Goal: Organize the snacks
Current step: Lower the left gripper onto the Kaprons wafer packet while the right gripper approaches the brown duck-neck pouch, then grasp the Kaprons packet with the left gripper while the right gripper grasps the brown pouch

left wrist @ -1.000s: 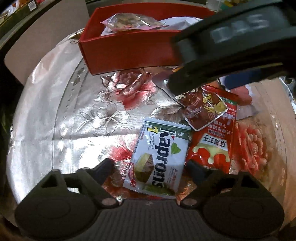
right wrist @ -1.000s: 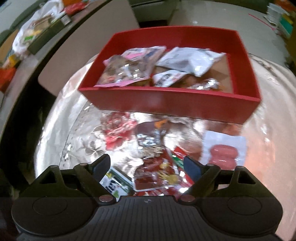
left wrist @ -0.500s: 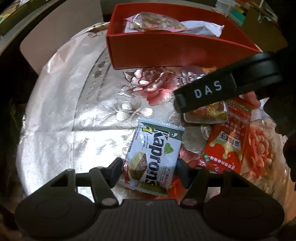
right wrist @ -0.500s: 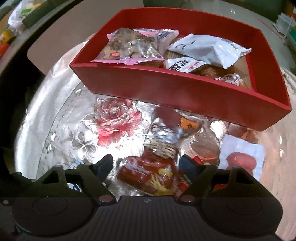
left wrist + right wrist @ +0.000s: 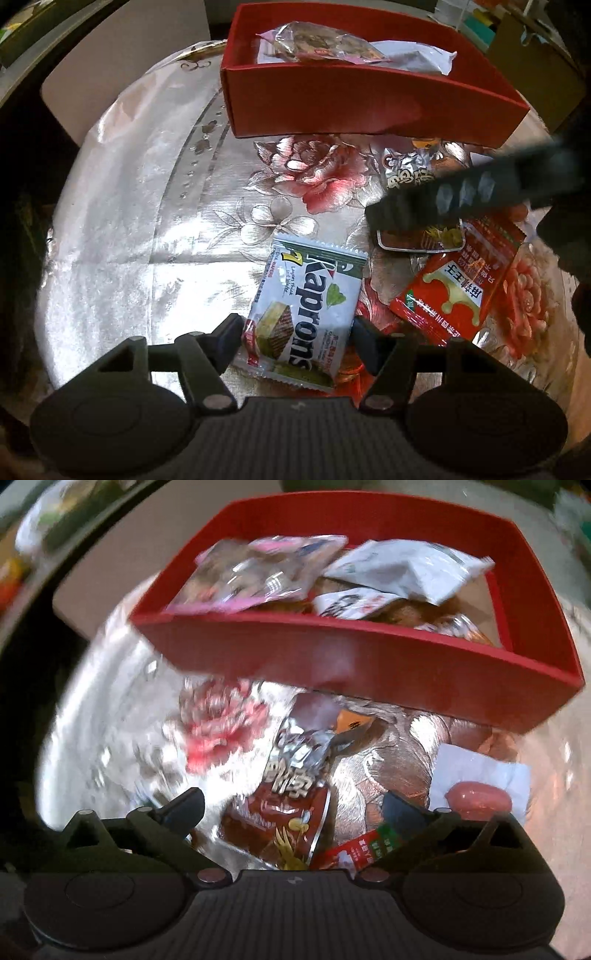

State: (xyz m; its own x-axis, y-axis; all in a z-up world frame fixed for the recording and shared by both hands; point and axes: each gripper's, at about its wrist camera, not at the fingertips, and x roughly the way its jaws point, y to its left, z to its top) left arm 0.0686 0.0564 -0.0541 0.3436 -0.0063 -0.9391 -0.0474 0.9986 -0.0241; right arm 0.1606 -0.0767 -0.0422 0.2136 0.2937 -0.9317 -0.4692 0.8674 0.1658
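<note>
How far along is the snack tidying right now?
Partly done: several packets already lie in the red box. In hand: the left hand-held gripper closes around the Kaprons wafer pack, and the right hand-held gripper is open over the brown packet. Left: the red sachet and the sausage pack.

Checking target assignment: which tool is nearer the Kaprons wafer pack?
Left. The left tool straddles the Kaprons wafer pack, fingers at its side edges. The right tool sits over the dark red snack pouch, off to its right.

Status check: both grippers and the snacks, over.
Left gripper closing around Kaprons wafer pack. Right gripper open over brown snack packet. Red box unobstructed.
</note>
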